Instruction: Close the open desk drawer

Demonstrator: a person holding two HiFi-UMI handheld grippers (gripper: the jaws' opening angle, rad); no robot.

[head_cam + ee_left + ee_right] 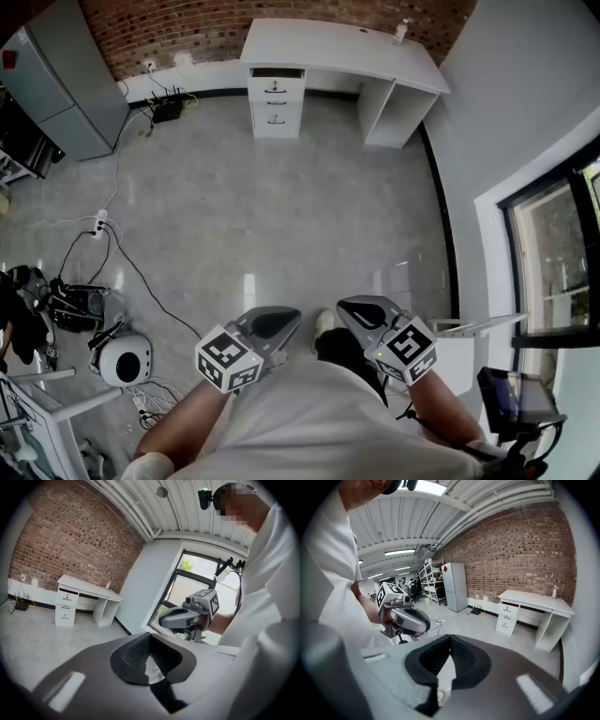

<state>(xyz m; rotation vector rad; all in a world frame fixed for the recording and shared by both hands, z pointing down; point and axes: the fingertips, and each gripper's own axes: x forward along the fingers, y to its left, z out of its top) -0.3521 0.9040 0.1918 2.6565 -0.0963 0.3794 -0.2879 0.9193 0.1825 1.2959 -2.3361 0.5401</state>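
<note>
Grey jaws of the left gripper (275,322) and right gripper (362,310) are meeting at their tips, gripping nothing. Walking over, a foot may be catching the floor cables (114,246). The open drawer (277,73) is sitting well apart, straight ahead, topmost under the white desk (337,42).

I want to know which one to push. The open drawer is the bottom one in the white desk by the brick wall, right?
No. The open drawer is the top one in the white desk by the brick wall. The head view shows its dark gap right under the desk's top.
</note>
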